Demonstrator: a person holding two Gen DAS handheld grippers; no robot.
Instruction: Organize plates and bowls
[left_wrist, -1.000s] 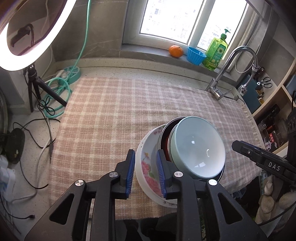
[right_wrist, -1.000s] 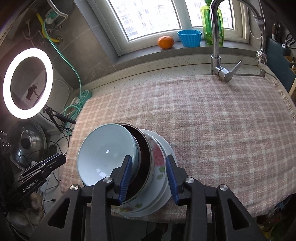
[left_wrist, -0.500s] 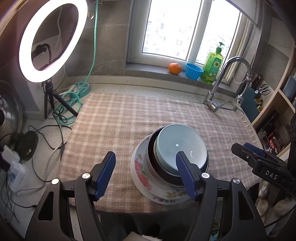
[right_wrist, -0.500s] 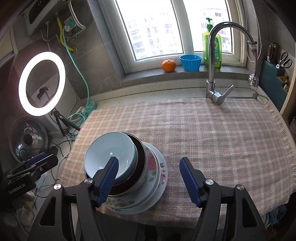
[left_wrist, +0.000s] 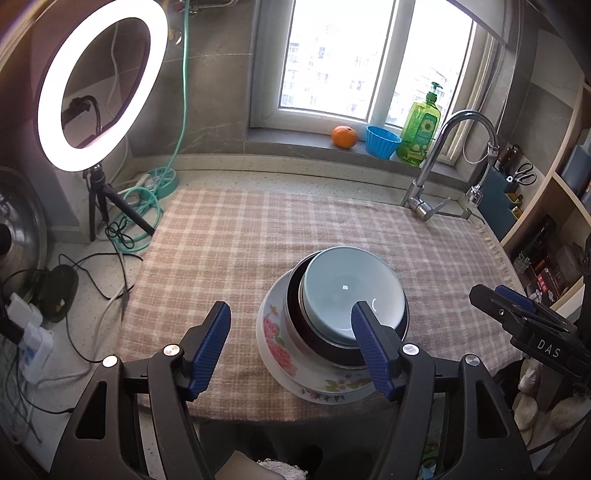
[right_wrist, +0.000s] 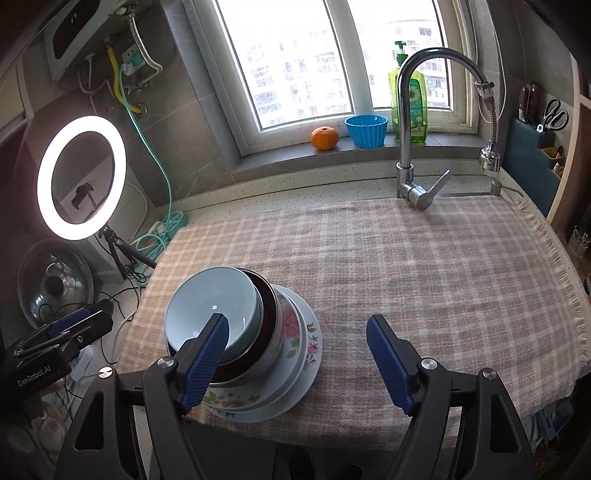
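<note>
A stack stands near the front edge of the checked cloth: a pale blue bowl (left_wrist: 351, 291) sits in a dark bowl (left_wrist: 317, 338), on a floral bowl and plate (left_wrist: 280, 347). The stack also shows in the right wrist view, with the blue bowl (right_wrist: 210, 306) on top, the dark bowl (right_wrist: 267, 314) under it and the floral plates (right_wrist: 306, 350) below. My left gripper (left_wrist: 291, 347) is open and empty, above and in front of the stack. My right gripper (right_wrist: 297, 356) is open and empty, back from the stack's right side.
A tap (right_wrist: 410, 147) stands at the back right of the cloth (right_wrist: 406, 266). An orange (right_wrist: 324, 138), a blue cup (right_wrist: 366, 131) and a green soap bottle (left_wrist: 421, 133) sit on the sill. A ring light (left_wrist: 99, 81), cables (left_wrist: 136, 210) and a pot lid (right_wrist: 55, 284) are at the left.
Both grippers were nearly shut around the stack's rims a second ago. They have opened wide and pulled back and up, leaving the stack on the cloth.
</note>
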